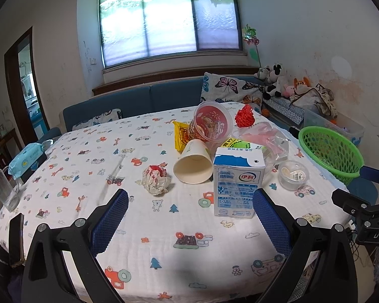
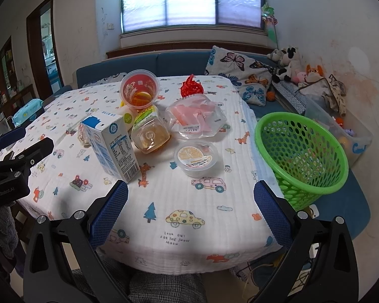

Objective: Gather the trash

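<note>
Left wrist view: we see left gripper (image 1: 190,217) with jaws apart, nothing held, above desk (image 1: 164,257). Milk carton (image 1: 237,184) upright just ahead by right finger; paper cup (image 1: 193,162) on side beside it; crumpled wrapper (image 1: 156,178) to its left; green basket (image 1: 331,151) at desk's right edge

Right wrist view: we see right gripper (image 2: 190,213) jaws apart, empty. Lidded tub (image 2: 196,157) ahead; bottle (image 2: 149,132) lying beside carton; basket at right, off desk edge
</note>
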Demonstrator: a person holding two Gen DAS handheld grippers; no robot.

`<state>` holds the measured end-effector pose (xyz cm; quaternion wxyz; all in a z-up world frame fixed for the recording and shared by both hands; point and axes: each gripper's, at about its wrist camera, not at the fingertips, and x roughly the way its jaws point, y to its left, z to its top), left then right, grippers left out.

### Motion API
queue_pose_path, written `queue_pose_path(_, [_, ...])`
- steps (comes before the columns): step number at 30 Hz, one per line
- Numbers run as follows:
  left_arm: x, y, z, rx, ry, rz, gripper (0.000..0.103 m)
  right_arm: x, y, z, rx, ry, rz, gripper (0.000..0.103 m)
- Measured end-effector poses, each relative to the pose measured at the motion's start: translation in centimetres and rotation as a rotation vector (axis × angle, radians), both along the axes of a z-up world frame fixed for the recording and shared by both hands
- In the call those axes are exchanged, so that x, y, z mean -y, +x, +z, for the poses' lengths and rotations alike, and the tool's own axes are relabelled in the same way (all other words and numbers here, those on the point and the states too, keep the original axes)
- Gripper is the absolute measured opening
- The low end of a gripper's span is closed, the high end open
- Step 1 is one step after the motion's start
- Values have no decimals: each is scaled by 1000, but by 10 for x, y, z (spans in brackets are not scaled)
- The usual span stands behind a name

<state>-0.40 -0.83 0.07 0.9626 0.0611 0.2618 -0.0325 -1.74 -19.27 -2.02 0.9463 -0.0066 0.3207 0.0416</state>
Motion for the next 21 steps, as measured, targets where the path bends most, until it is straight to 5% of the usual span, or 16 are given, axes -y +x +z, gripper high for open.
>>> queue_pose_path(21, [-1,4,1,-5,-14,5,96,-2,1,-1,-3,-4,2,99])
